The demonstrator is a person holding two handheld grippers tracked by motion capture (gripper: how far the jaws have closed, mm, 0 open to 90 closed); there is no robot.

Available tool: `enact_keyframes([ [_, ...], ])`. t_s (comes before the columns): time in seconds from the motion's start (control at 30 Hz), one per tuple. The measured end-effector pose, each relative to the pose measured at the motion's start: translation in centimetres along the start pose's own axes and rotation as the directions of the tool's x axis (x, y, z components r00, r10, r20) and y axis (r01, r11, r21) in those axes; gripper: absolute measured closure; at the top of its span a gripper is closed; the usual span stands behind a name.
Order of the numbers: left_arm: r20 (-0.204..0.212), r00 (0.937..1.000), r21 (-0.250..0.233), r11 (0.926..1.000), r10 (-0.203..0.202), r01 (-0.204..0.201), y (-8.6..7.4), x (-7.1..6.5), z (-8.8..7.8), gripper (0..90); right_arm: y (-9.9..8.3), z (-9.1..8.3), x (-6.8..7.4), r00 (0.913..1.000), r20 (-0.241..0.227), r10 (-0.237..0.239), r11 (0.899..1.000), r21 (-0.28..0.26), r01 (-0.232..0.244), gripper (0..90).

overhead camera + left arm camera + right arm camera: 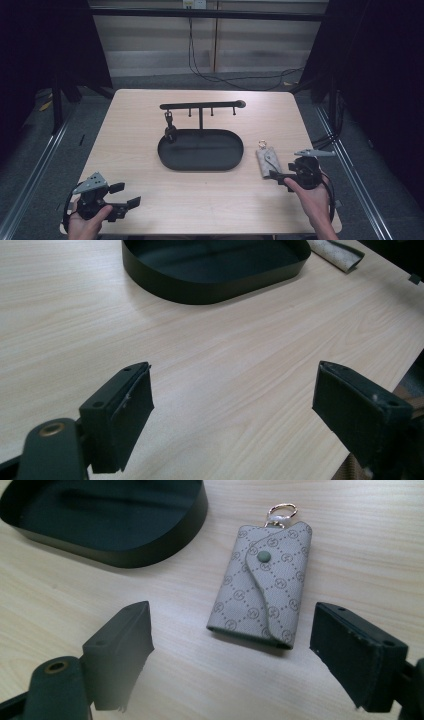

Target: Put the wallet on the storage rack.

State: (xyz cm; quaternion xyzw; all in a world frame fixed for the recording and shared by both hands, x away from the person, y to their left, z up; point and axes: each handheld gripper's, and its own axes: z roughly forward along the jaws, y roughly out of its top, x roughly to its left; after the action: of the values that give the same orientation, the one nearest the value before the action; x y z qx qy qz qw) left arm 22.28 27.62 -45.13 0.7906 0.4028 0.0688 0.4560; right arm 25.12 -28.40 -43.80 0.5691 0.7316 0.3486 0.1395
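Observation:
A grey patterned key pouch (266, 160) with a snap button and a gold ring lies flat on the wooden table, right of the black oval tray (210, 152). My right gripper (280, 179) is just behind the pouch, open. In the right gripper view the pouch (265, 585) lies just ahead of and partly between the jaws of my right gripper (231, 609), untouched. My left gripper (126, 195) is open and holds nothing near the table's front left corner. The left gripper view has bare wood between the jaws of my left gripper (234, 375), and the tray (210, 287) is farther off.
A black T-shaped rack (200, 106) with several hooks rises from the tray's back edge. A small dark item (170, 131) hangs from its left hook. The table's right edge runs close to the right hand. Cables lie on the floor beyond the table.

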Motion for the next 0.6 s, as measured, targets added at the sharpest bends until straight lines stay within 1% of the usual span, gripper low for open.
enact_keyframes([
  [0.07, 0.005, 1.0000, 0.005, 1.0000, 0.004, -0.004, -0.2, -0.1, 0.0, 16.1, 0.5, 0.3, -0.1, 1.0000, 0.000, 0.003, 1.000, 0.013, -0.003, 16.6],
  [0.13, -0.005, 1.0000, -0.009, 0.9999, 0.007, -0.007, -0.2, -0.1, -0.2, 17.0, 0.9, 0.6, -0.4, 1.0000, 0.003, 0.007, 1.000, 0.030, -0.007, 16.8],
  [0.17, 0.001, 1.0000, -0.010, 0.9999, 0.008, -0.008, -0.2, 0.0, -0.3, 17.0, 1.1, 0.8, -0.5, 0.9999, 0.004, 0.011, 0.999, 0.037, -0.011, 17.2],
  [0.2, 0.011, 0.9999, -0.018, 0.9998, 0.000, 0.000, -0.2, 0.0, -0.3, 17.1, 1.3, 1.0, -0.6, 0.9999, 0.011, 0.011, 0.998, 0.054, -0.012, 17.9],
  [0.23, 0.013, 0.9999, -0.019, 0.9998, 0.001, -0.001, -0.2, 0.0, -0.3, 17.1, 1.5, 1.2, -0.7, 0.9999, 0.014, 0.010, 0.997, 0.073, -0.011, 18.5],
  [0.27, 0.009, 0.9999, -0.017, 0.9998, 0.010, -0.010, -0.3, 0.0, -0.3, 17.1, 1.8, 1.4, -0.8, 0.9999, 0.011, 0.008, 0.996, 0.088, -0.009, 18.4],
  [0.3, 0.012, 0.9998, -0.009, 0.9999, 0.013, -0.013, -0.4, -0.1, -0.3, 17.5, 2.0, 1.6, -0.9, 0.9999, 0.013, 0.004, 0.995, 0.103, -0.006, 18.1],
  [0.37, 0.013, 0.9999, -0.003, 1.0000, 0.009, -0.009, -0.6, -0.1, -0.2, 20.1, 2.4, 2.0, -1.1, 0.9997, 0.021, 0.011, 0.992, 0.127, -0.014, 18.7],
  [0.43, 0.017, 0.9999, 0.007, 1.0000, -0.001, 0.001, -0.8, 0.1, -0.2, 20.3, 2.9, 2.5, -1.3, 0.9995, 0.032, 0.007, 0.989, 0.145, -0.011, 19.4],
  [0.5, 0.020, 0.9998, 0.010, 0.9999, -0.002, 0.001, -0.8, 0.1, -0.1, 20.3, 3.3, 3.1, -1.5, 0.9992, 0.040, 0.009, 0.984, 0.175, -0.016, 19.3],
  [0.6, 0.028, 0.9995, 0.013, 0.9998, 0.013, -0.013, -0.7, -0.1, 0.0, 20.3, 3.9, 3.8, -1.7, 0.9986, 0.053, 0.004, 0.976, 0.217, -0.015, 18.3],
])
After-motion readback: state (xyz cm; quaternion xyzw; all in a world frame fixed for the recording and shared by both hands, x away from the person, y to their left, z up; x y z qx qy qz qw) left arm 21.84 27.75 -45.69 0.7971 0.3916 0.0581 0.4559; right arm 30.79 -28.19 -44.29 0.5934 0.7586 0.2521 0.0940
